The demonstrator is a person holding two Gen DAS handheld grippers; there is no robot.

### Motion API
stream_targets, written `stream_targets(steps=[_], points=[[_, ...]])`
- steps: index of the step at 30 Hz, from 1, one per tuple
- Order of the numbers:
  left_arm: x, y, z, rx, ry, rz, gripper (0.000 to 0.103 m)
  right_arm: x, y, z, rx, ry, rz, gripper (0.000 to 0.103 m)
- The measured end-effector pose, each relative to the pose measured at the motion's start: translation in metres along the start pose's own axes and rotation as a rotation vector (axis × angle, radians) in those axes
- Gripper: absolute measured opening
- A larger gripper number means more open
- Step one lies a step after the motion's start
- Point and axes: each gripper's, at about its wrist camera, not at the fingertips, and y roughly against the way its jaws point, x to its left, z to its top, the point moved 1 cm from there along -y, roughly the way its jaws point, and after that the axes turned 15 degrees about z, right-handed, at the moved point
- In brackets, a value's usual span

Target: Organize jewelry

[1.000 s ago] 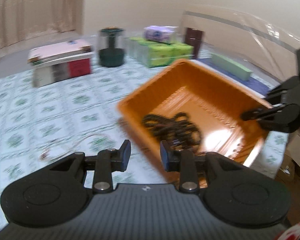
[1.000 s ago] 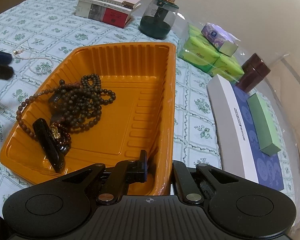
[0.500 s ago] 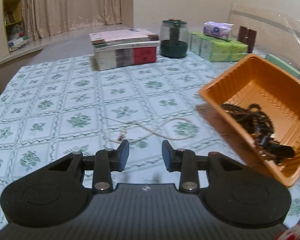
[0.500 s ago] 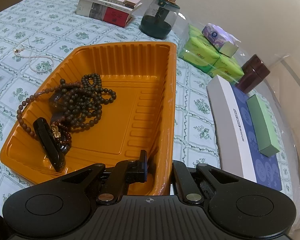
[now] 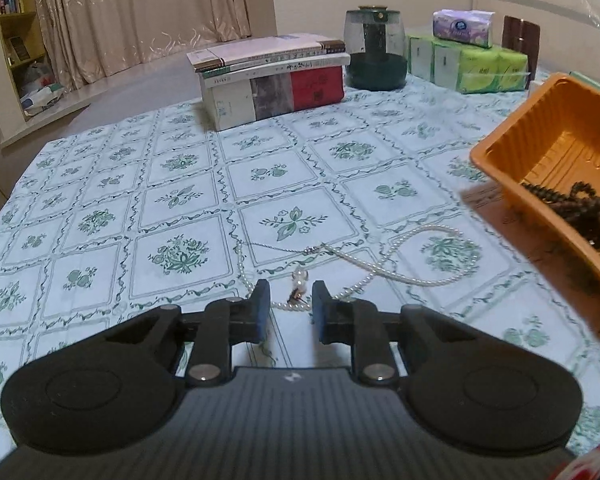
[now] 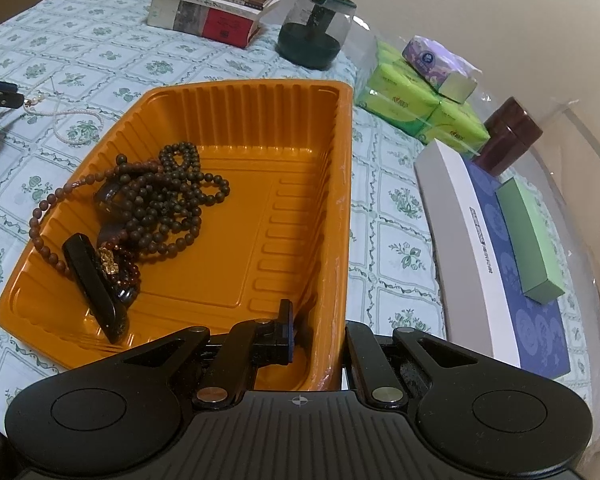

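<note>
A white pearl necklace (image 5: 432, 233) lies looped on the flowered tablecloth, left of the orange tray (image 5: 540, 148). My left gripper (image 5: 287, 296) is low over the cloth and its jaws are closing. The necklace's pendant end (image 5: 300, 278) sits between the fingers with a gap on each side. The right wrist view shows that gripper (image 6: 0, 94) at the far left by the pearl necklace (image 6: 72, 114). My right gripper (image 6: 318, 320) is shut on the near right wall of the orange tray (image 6: 342, 184). Dark bead strands (image 6: 160, 200) and a black oblong piece (image 6: 96, 288) lie inside.
A stack of books (image 5: 268, 76), a dark glass jar (image 5: 376, 60) and green tissue packs (image 5: 468, 64) stand along the far side. Right of the tray lie a long white-and-blue box (image 6: 500, 248), a green box (image 6: 532, 240) and a brown jar (image 6: 508, 136).
My left gripper has swung left, away from the tray, and sunk to the pearl necklace, with its jaws narrower. The right gripper and the tray have not moved.
</note>
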Motion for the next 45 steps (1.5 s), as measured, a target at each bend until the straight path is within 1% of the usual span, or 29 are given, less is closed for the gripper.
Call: stream_targets(steps=[2, 4, 8, 9, 15, 21, 26, 31, 36, 41, 45], points=[[-0.001, -0.006, 0.001, -0.001, -0.009, 0.0, 0.019, 0.0, 0.0, 0.0, 0.0, 0.002, -0.001, 0.007], [-0.003, -0.01, 0.0, -0.003, -0.023, -0.001, 0.016, -0.001, 0.0, 0.001, 0.001, 0.001, -0.001, 0.007], [-0.005, -0.014, -0.002, 0.0, -0.027, -0.011, 0.006, -0.002, -0.002, 0.0, 0.005, -0.008, 0.002, 0.007], [-0.005, -0.014, -0.002, -0.003, -0.029, -0.011, 0.005, -0.002, -0.003, 0.0, 0.006, -0.012, 0.003, 0.007], [-0.009, -0.002, -0.004, -0.046, -0.057, 0.004, 0.004, -0.002, -0.004, -0.001, 0.01, -0.018, 0.001, 0.008], [-0.012, 0.021, -0.009, -0.069, -0.04, -0.012, 0.004, -0.002, -0.004, 0.0, 0.008, -0.013, -0.002, 0.008], [-0.026, 0.049, -0.01, -0.085, -0.022, -0.079, 0.004, -0.002, -0.003, -0.001, 0.004, -0.011, -0.004, 0.008], [-0.06, 0.079, -0.005, -0.108, -0.031, -0.207, 0.004, -0.001, -0.001, -0.001, 0.001, -0.012, -0.007, 0.008], [-0.098, 0.107, 0.006, -0.132, -0.018, -0.338, 0.004, 0.0, 0.0, -0.002, -0.003, -0.009, -0.009, 0.008], [-0.132, 0.129, 0.012, -0.15, -0.059, -0.438, 0.004, 0.0, 0.0, -0.002, -0.003, -0.006, -0.01, 0.008], [-0.149, 0.136, 0.007, -0.144, -0.102, -0.477, 0.004, 0.0, 0.0, -0.002, -0.004, -0.008, -0.01, 0.008]])
